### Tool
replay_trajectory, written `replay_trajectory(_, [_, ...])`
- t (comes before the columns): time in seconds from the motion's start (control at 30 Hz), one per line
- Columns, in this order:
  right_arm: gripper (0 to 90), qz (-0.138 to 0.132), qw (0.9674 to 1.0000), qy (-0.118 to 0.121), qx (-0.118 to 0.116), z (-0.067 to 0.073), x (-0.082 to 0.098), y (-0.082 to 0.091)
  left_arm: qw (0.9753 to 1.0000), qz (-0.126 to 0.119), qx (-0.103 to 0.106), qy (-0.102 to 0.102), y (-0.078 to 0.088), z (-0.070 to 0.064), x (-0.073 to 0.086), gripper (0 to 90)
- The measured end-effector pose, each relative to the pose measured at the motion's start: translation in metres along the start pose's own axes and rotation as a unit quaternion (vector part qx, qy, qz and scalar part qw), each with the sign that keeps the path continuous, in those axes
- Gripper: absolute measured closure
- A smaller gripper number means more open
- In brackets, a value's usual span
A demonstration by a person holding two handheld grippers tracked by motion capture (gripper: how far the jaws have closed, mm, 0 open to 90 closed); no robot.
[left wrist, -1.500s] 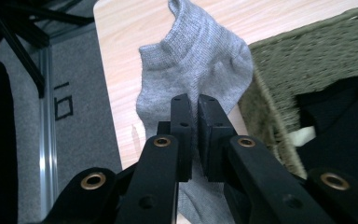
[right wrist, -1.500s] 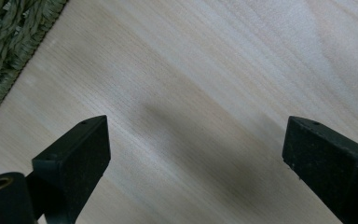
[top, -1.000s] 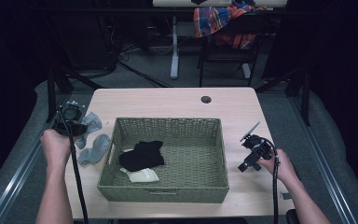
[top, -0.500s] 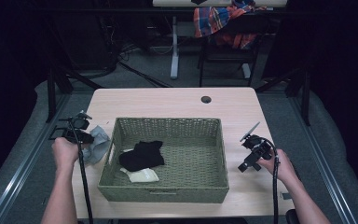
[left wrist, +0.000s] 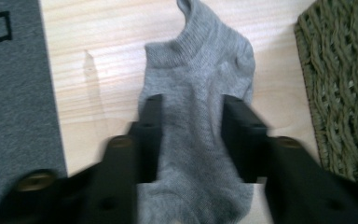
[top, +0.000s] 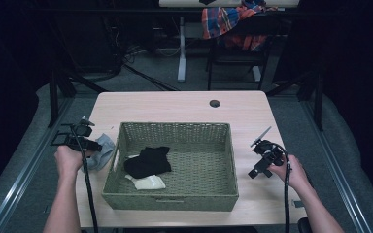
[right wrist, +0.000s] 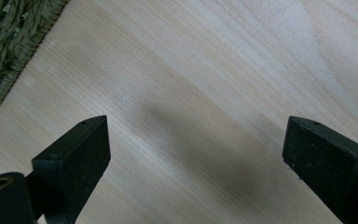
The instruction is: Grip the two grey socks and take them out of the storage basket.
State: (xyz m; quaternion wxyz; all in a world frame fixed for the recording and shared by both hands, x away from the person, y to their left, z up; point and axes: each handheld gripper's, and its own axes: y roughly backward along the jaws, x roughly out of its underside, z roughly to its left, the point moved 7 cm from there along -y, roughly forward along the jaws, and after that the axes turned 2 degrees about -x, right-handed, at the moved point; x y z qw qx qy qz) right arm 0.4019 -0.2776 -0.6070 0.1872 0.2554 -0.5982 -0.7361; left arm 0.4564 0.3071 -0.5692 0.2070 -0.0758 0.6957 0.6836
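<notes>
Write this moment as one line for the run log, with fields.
left gripper: jaws just opening, astride grey sock on table | right gripper: open, nothing between | basket: black sock, white sock

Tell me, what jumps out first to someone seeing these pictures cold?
A green woven basket sits mid-table with a black sock and a pale sock inside. To its left, the left gripper, whose jaws have just been opening, straddles a grey sock on the wood. The right gripper waits open over bare table.

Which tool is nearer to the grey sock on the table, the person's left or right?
Left. The left tool is down over the grey sock, jaws either side; the right tool is beyond the basket.
</notes>
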Motion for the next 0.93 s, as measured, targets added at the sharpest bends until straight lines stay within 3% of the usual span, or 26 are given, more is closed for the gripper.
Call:
replay_trajectory(0.07, [7.3,0.011,0.9998,0.014,0.004,-0.002,0.0,0.003,0.9999,-0.009,-0.009,0.003,0.005,-0.001,-0.002,41.6])
replay_trajectory(0.1, [7.3,0.011,0.9998,0.014,0.003,-0.002,0.0,0.003,0.9998,-0.014,-0.01,0.007,0.008,-0.002,-0.003,37.6])
replay_trajectory(0.13, [7.3,-0.01,0.9999,-0.005,0.001,0.0,0.0,0.001,0.9996,-0.022,-0.013,0.009,0.011,-0.003,-0.004,31.4])
replay_trajectory(0.2, [7.3,-0.005,1.0,0.006,0.005,-0.003,0.0,0.003,0.9995,-0.029,-0.012,0.007,0.015,-0.006,-0.004,23.8])
replay_trajectory(0.23, [7.3,-0.016,0.9999,-0.004,0.002,-0.001,-0.001,0.002,0.9994,-0.031,-0.012,0.007,0.017,-0.007,-0.004,18.3])
replay_trajectory(0.27, [7.3,-0.006,1.0,0.003,0.001,-0.002,0.0,0.004,0.9993,-0.035,-0.013,0.006,0.02,-0.008,-0.004,15.7])
replay_trajectory(0.3, [7.3,0.003,0.9998,0.015,0.008,-0.004,0.0,0.006,0.9991,-0.039,-0.013,0.007,0.023,-0.009,-0.003,15.0])
replay_trajectory(0.37, [7.3,-0.026,0.9996,-0.006,0.004,-0.002,-0.002,0.002,0.9987,-0.046,-0.017,0.009,0.028,-0.01,0.0,11.3])
replay_trajectory(0.43, [7.3,0.009,0.9997,0.019,0.011,-0.006,0.001,0.007,0.9983,-0.054,-0.016,0.015,0.032,-0.011,0.003,9.1])
replay_trajectory(0.47, [7.3,-0.006,0.9999,0.006,0.008,-0.004,0.0,0.005,0.998,-0.058,-0.019,0.018,0.035,-0.011,0.005,8.1])
replay_trajectory(0.6, [7.3,-0.005,0.9999,0.012,0.01,-0.005,0.0,0.007,0.9968,-0.072,-0.019,0.029,0.043,-0.012,0.014,2.2])
replay_trajectory(0.63, [7.3,-0.025,0.9997,-0.004,0.006,-0.003,-0.001,0.004,0.9967,-0.074,-0.017,0.026,0.044,-0.013,0.016,1.3])
replay_trajectory(0.7, [7.3,-0.022,0.9997,-0.001,0.006,-0.003,-0.001,0.004,0.9964,-0.082,-0.01,0.017,0.047,-0.016,0.022,0.3])
replay_trajectory(0.77, [7.3,0.0,0.9998,0.017,0.009,-0.005,0.0,0.008,0.9962,-0.085,-0.015,0.014,0.05,-0.019,0.029,0.2])
replay_trajectory(0.93, [7.4,-0.005,0.9999,0.011,0.007,-0.004,-0.001,0.007,0.9965,-0.079,-0.025,0.011,0.054,-0.026,0.051,0.0])
